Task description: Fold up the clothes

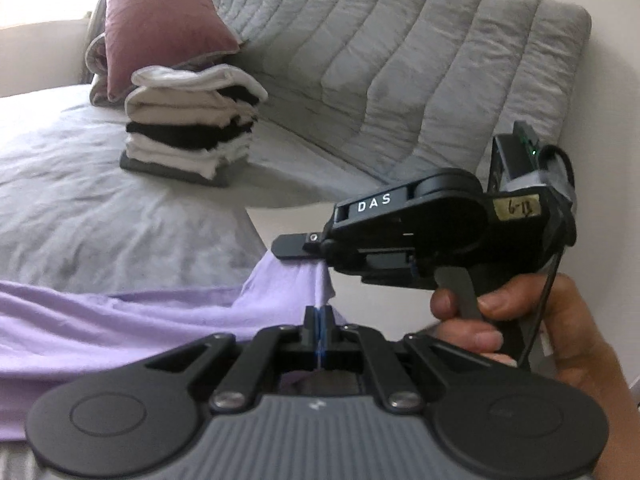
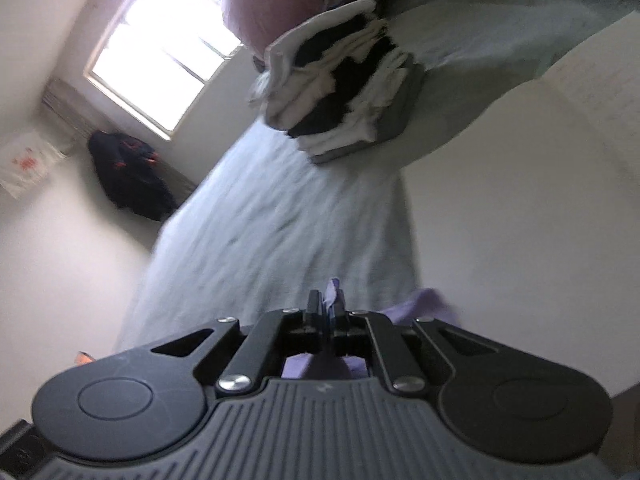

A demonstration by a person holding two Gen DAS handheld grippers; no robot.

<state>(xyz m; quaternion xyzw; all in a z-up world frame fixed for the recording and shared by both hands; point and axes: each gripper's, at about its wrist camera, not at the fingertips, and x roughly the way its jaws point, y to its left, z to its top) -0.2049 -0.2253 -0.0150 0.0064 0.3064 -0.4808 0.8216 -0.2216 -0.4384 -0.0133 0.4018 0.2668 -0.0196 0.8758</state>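
Nearest the camera, the left gripper (image 1: 319,316) pinches the lilac shirt (image 1: 120,320); the right gripper (image 1: 294,249), at two o'clock, apparently clamps its other corner. A folded stack (image 1: 188,120) waits at eleven o'clock; this shirt remains unfolded.

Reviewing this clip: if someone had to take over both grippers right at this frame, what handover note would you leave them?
Left gripper: shut on the lilac garment, pinching a thin edge of it.
Right gripper: shut on the same garment, a bit of lilac cloth poking out between its fingers.
Both grips sit close together at one end; the rest of the garment trails left across the grey bedcover.
Done: a stack of folded clothes stands on the bed in front of the pink cushion.
Left: the lilac piece looks unfolded so far; fold it, then probably add it to the stack.
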